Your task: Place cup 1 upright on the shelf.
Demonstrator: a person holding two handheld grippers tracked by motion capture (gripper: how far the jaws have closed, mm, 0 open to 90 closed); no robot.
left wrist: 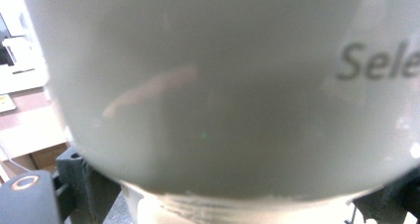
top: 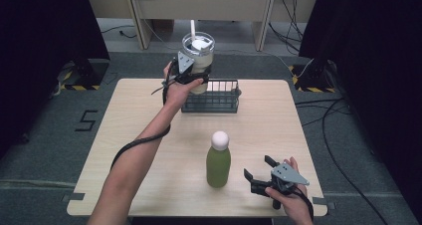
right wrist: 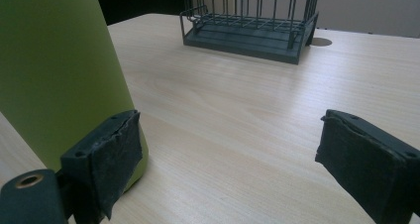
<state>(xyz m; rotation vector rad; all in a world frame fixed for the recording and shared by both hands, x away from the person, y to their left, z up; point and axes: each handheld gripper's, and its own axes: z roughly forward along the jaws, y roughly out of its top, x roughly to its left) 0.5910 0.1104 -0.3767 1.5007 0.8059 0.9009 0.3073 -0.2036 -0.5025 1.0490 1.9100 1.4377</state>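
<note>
The light wooden worktop [top: 149,135] filled the middle of the high view, its near edge cut off by the bottom of the frame. At about 12 o'clock on it stood a dark wire basket [top: 211,98], whose left part was hidden behind the left hand and what it carried. In the right gripper view the wire basket [right wrist: 247,23] sat far across the boards, its top rim cut by the upper edge.

A clear tumbler [top: 197,60] with a milky drink, a lid and a white straw was held up in the left gripper [top: 191,75], over the basket's left end; whether its base touched the basket could not be told. In the left gripper view the tumbler [left wrist: 208,95] loomed blurred, with only part of a grey word legible, and hid the pads pressing on it.

A green bottle [top: 218,163] with a white round cap stood upright at about 6 o'clock on the worktop. In the right gripper view the bottle [right wrist: 54,70] was cut off above and at the left.

The right gripper [top: 259,172] rested at about 5 o'clock, just beside the bottle, jaws spread wide with nothing between them; one pad [right wrist: 111,159] lay close against the bottle's foot.
</note>
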